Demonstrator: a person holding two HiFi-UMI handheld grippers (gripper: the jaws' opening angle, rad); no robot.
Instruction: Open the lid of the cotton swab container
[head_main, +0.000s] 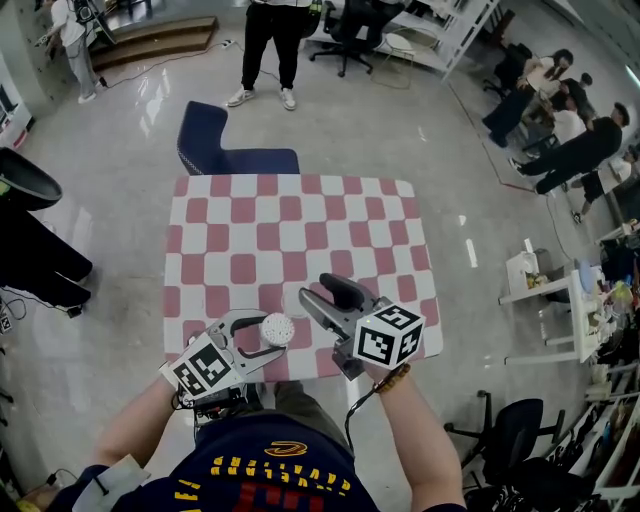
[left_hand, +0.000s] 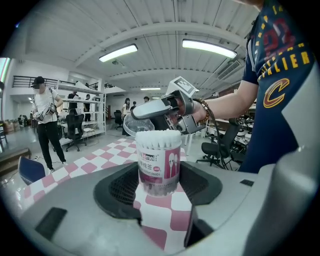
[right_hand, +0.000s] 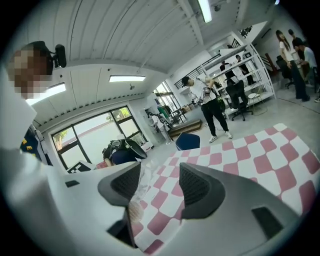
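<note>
The cotton swab container (left_hand: 159, 162) is carrying a maroon-and-white label (left_hand: 157, 165). On it a white brand word is reading roughly "Namei", its first letter uncertain. Chinese characters and a tiny line ending in "SWABS" are running beneath it. A small round badge beside them is showing a number too small to read.

The person's navy shirt (left_hand: 280, 115) is showing the yellow letters "LIER", cut off at both ends, and a "C" emblem (left_hand: 275, 92) below them. Part of a large dark-red number is showing above, not readable.

The cube (head_main: 205, 368) on the left gripper (head_main: 272, 335) and the cube (head_main: 388, 338) on the right gripper (head_main: 312, 290) are displaying black-and-white square markers without letters.
</note>
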